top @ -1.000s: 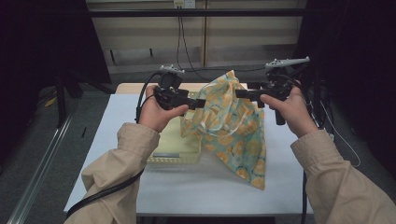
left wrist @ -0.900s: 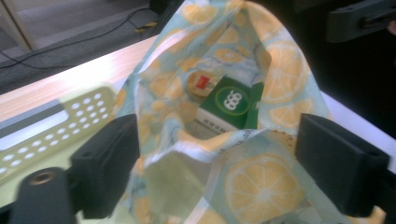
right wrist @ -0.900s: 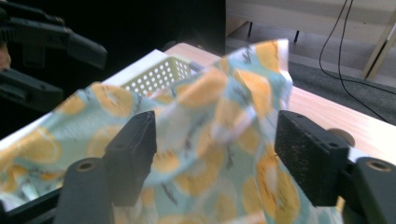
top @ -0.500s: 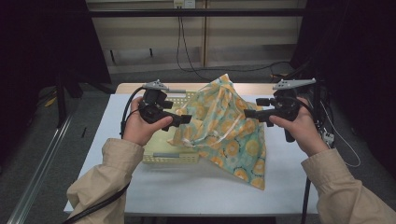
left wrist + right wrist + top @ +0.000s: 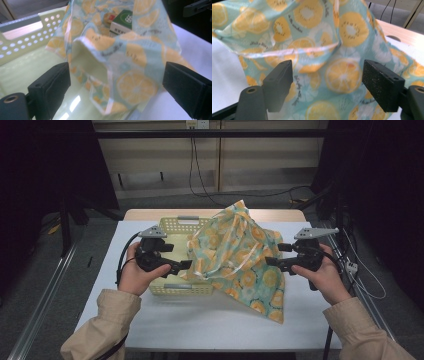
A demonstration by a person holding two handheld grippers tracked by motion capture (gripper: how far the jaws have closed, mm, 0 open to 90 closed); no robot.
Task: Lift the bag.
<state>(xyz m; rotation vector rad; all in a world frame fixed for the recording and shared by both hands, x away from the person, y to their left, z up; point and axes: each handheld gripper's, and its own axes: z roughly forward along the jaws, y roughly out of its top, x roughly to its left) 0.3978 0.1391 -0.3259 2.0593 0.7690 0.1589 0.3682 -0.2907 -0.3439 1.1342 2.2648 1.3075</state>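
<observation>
Step judged: release of fabric bag [image 5: 239, 257] into yellow basket [image 5: 176, 226], frame centre. Left gripper [image 5: 186, 265] and right gripper [image 5: 270, 262] both spread wide, jaws just opened, cloth between but unpressed. Bag half in basket, draped lower right. Next: re-grip hem, tuck fully inside.
</observation>
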